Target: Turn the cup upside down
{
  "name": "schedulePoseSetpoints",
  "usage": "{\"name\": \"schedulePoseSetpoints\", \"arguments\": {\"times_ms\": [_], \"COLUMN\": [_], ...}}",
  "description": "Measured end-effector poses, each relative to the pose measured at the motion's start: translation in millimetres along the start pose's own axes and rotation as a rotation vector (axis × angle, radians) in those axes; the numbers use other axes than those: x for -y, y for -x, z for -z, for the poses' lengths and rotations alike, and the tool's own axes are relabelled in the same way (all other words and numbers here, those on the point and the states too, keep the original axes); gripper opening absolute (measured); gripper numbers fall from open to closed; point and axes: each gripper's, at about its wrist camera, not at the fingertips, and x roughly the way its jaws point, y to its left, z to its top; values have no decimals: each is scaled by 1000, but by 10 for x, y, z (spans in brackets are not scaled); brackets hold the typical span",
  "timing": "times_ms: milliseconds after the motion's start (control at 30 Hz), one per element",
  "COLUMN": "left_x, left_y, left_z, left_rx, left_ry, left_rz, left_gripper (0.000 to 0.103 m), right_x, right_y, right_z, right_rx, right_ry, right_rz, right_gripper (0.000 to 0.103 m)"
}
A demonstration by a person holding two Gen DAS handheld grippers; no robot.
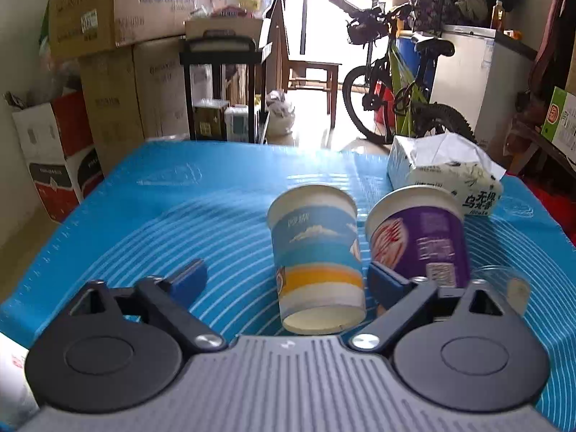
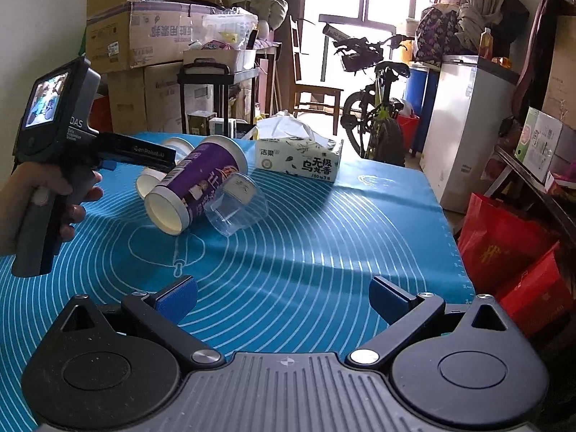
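Nearest the left wrist camera, the left gripper [image 1: 286, 282] stands wide open, its blue-padded fingers [image 1: 189, 277] straddling the blue, white and orange paper cup [image 1: 318, 262], which lies on its side with one round end toward the camera; neither pad touches it. The right gripper [image 2: 282, 295] also gapes open, holding nothing, over the blue ringed mat [image 2: 288, 252] on the counter. Just beside the blue cup lies a purple paper cup [image 1: 421, 241], then a clear plastic cup [image 2: 237, 203], with a white tissue pack [image 2: 298, 158] farther back. Closing off-centre could likely squash the thin wall or roll the cup into its purple neighbour.
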Motion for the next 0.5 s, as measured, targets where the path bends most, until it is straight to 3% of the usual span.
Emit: {"name": "schedulePoseSetpoints", "arguments": {"times_ms": [100,167,200,500], "left_x": [-27,-13,1,-6], "left_y": [-6,22,38,137], "left_z": [17,1,-7,-45], "left_rx": [3,-4,-9,-28], "left_ry": [18,15,12,27], "left_rz": [37,88,110,86], "left_gripper": [84,58,53,53], "right_x": [-24,-32,-26,-34], "right_y": [12,26,30,64], "right_z": [-4,-1,5,-7], "right_rx": [-1,1,1,2], "right_ry": [1,0,-2,4], "right_rz": [2,3,4,9], "right_gripper": [103,103,103,103]}}
